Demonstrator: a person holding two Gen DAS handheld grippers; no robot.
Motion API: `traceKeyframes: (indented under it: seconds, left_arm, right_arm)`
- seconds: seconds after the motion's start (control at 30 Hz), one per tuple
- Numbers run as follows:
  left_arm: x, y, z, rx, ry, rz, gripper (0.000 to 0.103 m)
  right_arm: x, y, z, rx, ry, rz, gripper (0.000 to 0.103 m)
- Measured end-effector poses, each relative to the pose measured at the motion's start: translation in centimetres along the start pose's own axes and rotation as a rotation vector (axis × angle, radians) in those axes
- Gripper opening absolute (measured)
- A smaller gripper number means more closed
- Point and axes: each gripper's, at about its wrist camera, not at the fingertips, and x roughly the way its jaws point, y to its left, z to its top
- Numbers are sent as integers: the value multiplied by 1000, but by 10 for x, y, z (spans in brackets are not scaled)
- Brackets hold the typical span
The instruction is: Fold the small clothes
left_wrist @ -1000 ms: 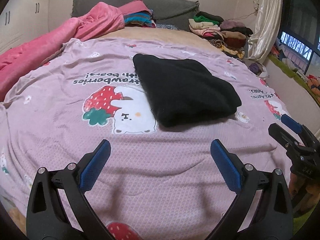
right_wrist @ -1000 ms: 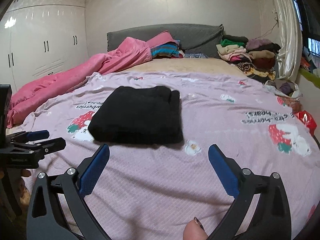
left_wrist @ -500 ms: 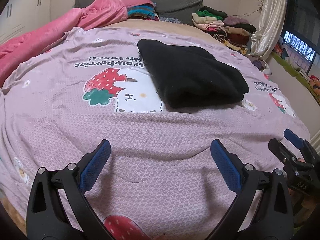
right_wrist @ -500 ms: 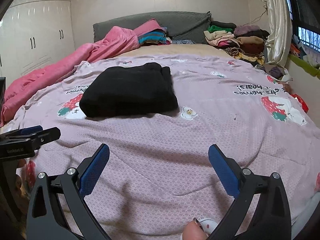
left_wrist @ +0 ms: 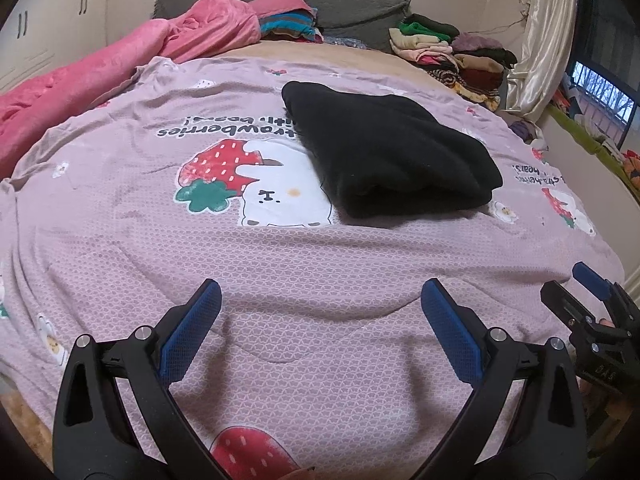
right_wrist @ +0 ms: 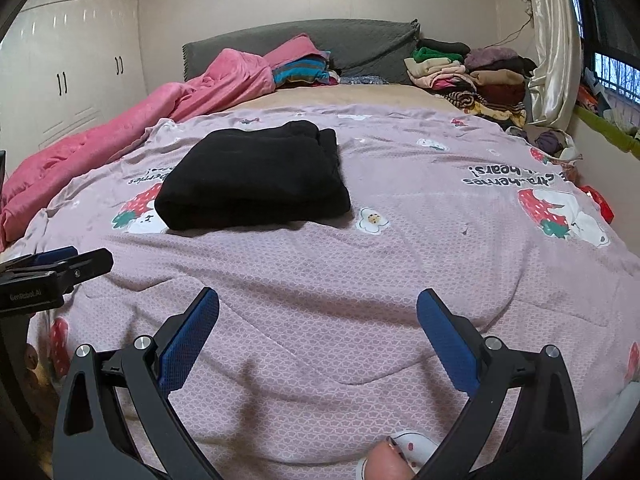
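A folded black garment lies on the pink strawberry-print bedspread, mid-bed; it also shows in the right wrist view. My left gripper is open and empty, hovering over the near edge of the bed, well short of the garment. My right gripper is open and empty, also near the bed's front edge. Each gripper shows in the other's view: the right one at the right edge of the left wrist view, the left one at the left edge of the right wrist view.
A pink blanket lies along the left side. Stacked folded clothes sit at the far right by the grey headboard. A curtain and window are on the right, white wardrobes on the left.
Both grippers have drawn back toward the foot of the bed, so the black garment looks farther away. Jaws stay open; the garment has not moved.
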Motion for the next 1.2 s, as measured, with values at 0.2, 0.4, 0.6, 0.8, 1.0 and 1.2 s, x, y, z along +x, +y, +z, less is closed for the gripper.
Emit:
traceKeyframes:
  seconds: [0.2, 0.4, 0.6, 0.8, 1.0, 1.2]
  left_arm:
    - [0, 1, 0, -5, -1, 9, 93]
    - [0, 1, 1, -6, 2, 19, 93]
    - [-1, 3, 1, -8, 3, 25, 94]
    - [-2, 3, 1, -9, 1, 39, 93]
    - [-4, 3, 1, -7, -3, 40, 94]
    - [-5, 4, 1, -6, -3, 41, 94]
  right_arm:
    - [-1, 0, 0, 1, -1, 5, 99]
    - [0, -1, 0, -1, 2, 4, 99]
    - [0, -1, 0, 3, 0, 6, 99]
    - [0, 0, -1, 0, 0, 8, 99]
    - [0, 1, -1, 0, 0, 9, 99]
    - [1, 2, 0, 4, 0, 10, 99]
